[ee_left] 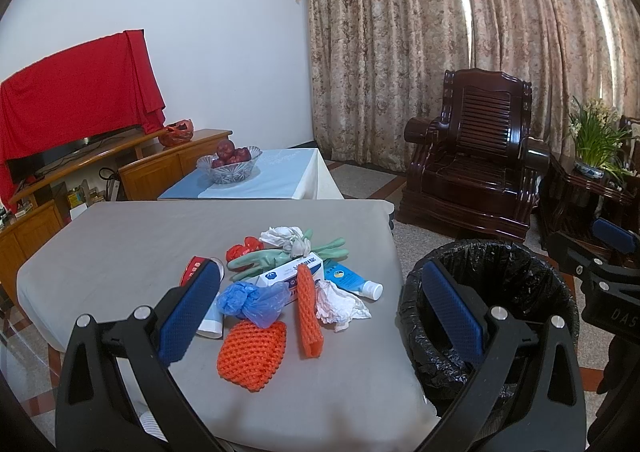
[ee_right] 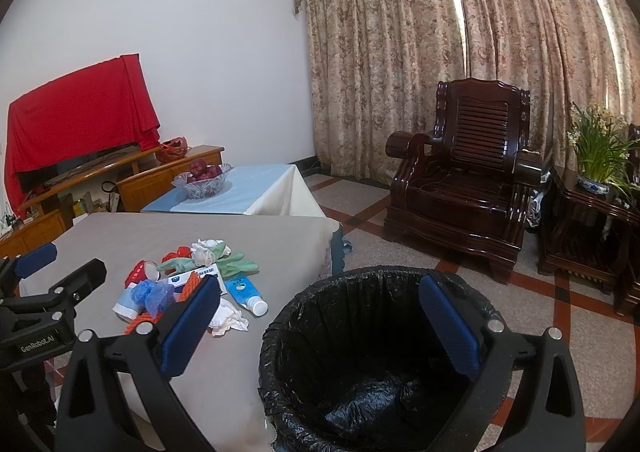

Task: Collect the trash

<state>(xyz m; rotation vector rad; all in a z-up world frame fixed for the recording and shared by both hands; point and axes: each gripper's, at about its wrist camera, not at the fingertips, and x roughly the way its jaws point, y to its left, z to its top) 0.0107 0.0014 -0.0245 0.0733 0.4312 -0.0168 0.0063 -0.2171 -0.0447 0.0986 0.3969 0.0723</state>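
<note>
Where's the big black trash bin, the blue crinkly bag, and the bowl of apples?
trash bin (ee_right: 384, 336), right wrist view, on its inner liner wall.
blue bag (ee_left: 256, 302), left wrist view, on its bunched middle.
bowl of apples (ee_left: 229, 172), left wrist view, on the glass side.

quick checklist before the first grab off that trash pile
1. Left gripper open, fingers empty: ok.
2. Right gripper open and empty: ok.
3. Trash bin lined and beside the table: ok.
4. Bin has room: ok, only the black liner shows inside.
5. Orange foam net lies nearest, nothing on top: ok.
6. Blue plastic bag free of the box: cannot tell.
</note>
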